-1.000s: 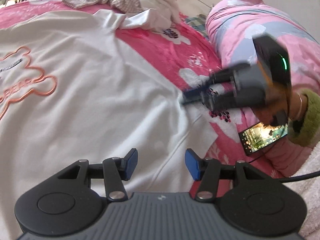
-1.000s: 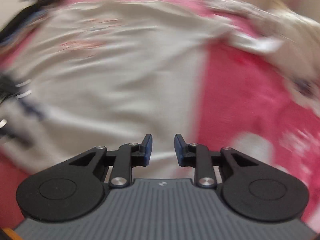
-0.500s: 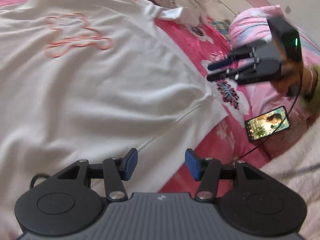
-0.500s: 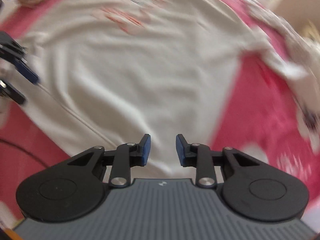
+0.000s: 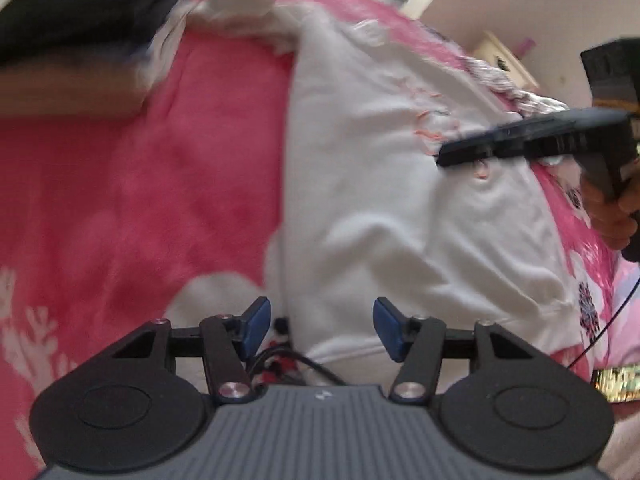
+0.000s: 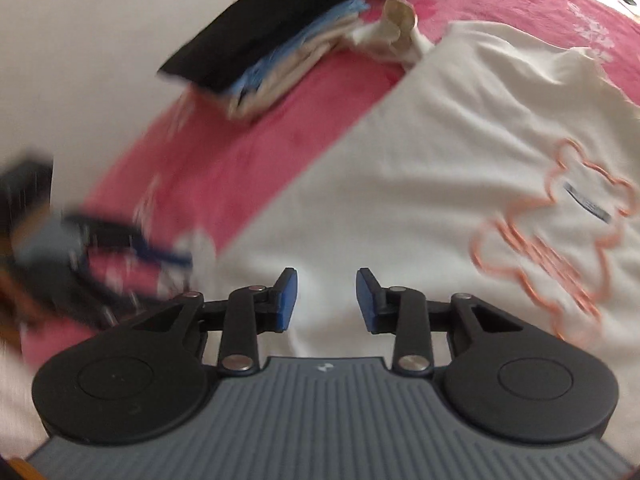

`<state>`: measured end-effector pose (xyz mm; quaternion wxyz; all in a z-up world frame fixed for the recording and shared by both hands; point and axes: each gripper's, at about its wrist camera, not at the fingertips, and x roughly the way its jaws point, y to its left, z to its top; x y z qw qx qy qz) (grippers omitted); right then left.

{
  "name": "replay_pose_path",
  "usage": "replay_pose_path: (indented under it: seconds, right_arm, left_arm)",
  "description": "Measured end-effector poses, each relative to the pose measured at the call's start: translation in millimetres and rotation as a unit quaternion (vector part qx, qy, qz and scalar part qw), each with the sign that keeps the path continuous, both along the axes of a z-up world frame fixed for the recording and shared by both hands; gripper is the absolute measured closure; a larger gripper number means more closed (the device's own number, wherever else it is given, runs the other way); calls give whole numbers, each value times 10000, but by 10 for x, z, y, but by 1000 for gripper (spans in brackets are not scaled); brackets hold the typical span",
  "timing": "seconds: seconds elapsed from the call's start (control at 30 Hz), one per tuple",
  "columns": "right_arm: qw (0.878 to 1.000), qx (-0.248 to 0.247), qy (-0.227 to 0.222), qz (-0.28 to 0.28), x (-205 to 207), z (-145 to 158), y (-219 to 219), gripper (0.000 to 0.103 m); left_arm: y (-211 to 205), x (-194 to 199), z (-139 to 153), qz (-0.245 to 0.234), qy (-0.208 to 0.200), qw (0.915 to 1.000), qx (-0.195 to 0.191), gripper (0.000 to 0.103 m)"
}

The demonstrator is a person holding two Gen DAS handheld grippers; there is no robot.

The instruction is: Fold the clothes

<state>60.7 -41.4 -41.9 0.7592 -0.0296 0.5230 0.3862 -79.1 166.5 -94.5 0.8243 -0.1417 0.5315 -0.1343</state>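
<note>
Both hands just swung over the white shirt [image 6: 400, 184], left gripper [image 5: 318, 326] and right gripper [image 6: 326, 300] part-open and empty, right one's jaws widening, so the fold hasn't started.

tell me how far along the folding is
Done: a folded stack sits at the far edge of the bed. In hand: nothing yet; the white shirt lies spread flat, and both the left gripper and right gripper hover over it, jaws open and empty, the right's having just been opening. Left: every fold of this shirt.
</note>
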Motion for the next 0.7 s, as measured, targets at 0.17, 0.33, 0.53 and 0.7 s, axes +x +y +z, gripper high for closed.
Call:
replay_pose_path:
  seconds: [0.17, 0.33, 0.53, 0.7]
  right_arm:
    - [9964, 82, 159, -829, 365, -188, 297, 70]
    - [9963, -200, 54, -838, 581, -307, 628, 70]
    - [9976, -308, -424, -459, 599, -248, 876, 70]
    - [9868, -990, -1280, -81, 521, -257, 889, 70]
  left_arm:
    - [19, 76, -139, 177, 64, 9996, 231, 69]
    - [-47, 11, -42, 103, -220, 9996, 160, 101]
    - [-324, -42, 209, -530, -675, 9962, -177, 101]
    - [-750, 4, 275, -1141, -1050, 9877, -198, 101]
